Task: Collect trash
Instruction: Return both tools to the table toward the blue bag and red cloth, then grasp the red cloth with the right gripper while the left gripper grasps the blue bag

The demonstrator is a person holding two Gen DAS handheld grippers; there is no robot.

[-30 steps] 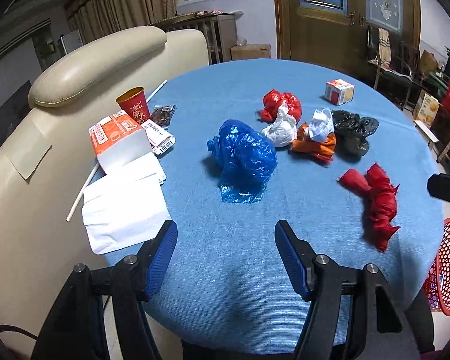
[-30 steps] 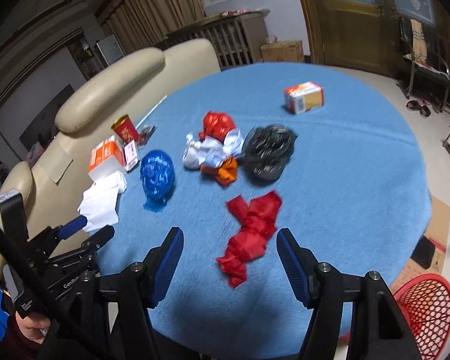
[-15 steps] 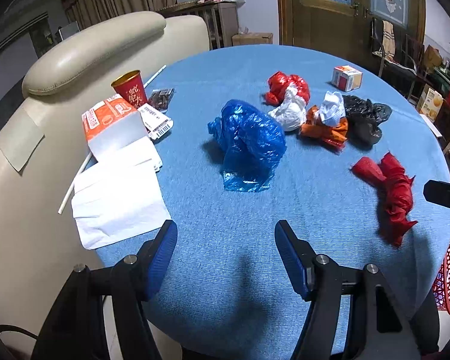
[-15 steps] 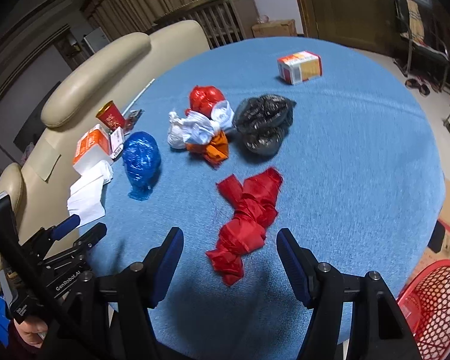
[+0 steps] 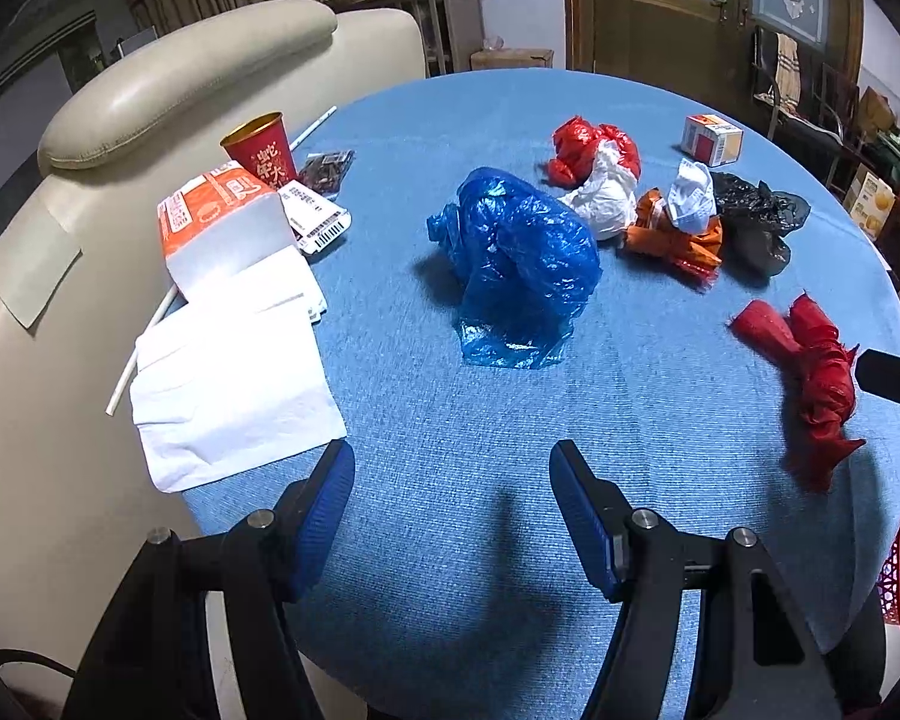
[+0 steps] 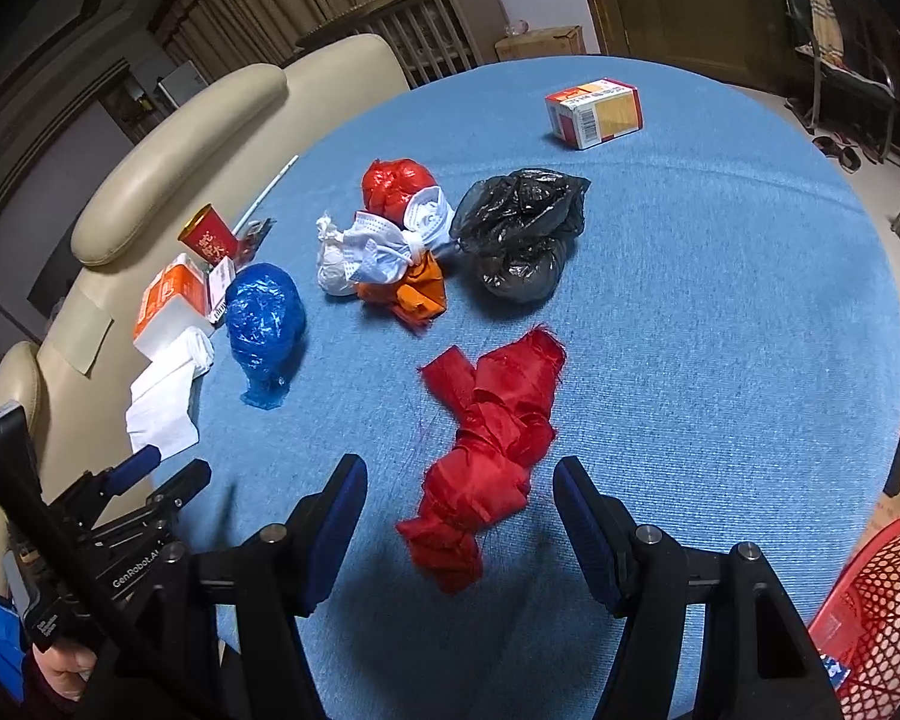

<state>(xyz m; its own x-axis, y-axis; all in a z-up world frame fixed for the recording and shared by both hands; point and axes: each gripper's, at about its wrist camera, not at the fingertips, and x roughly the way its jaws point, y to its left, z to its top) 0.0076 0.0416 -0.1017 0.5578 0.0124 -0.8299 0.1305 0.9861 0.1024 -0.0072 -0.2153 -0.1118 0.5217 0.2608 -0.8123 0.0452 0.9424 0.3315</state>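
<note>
the red cloth bundle [image 6: 486,450] lies crumpled on the blue bench [image 6: 720,312], near its front edge, directly ahead of the right tongs [image 6: 459,510] — its near end sits between the two fingers in the right wrist view, though the pads do not press on it. those tongs stand wide with nothing gripped. the left tongs [image 5: 450,498] are likewise wide and empty, poised over bare bench, with the blue plastic bag [image 5: 516,264] further ahead and the white napkins [image 5: 228,372] just to their left.

by the look of it the cloth is light, soft and limp; it will sag and trail when lifted, and frayed threads at its edges may catch. the thick knotted middle looks the best place to pinch, since a loose corner could slip out or unroll. the blue bag looks thin and crackly, probably slick — best taken at a bunched fold on top. a red mesh basket [image 6: 870,618] shows at the lower right, beside the bench, a likely place for the trash.

against the earlier frames, both views sit lower and closer to the bench: the red bundle has come in between the right fingers, and the blue bag looms larger for the left. neither opening has changed.
</note>
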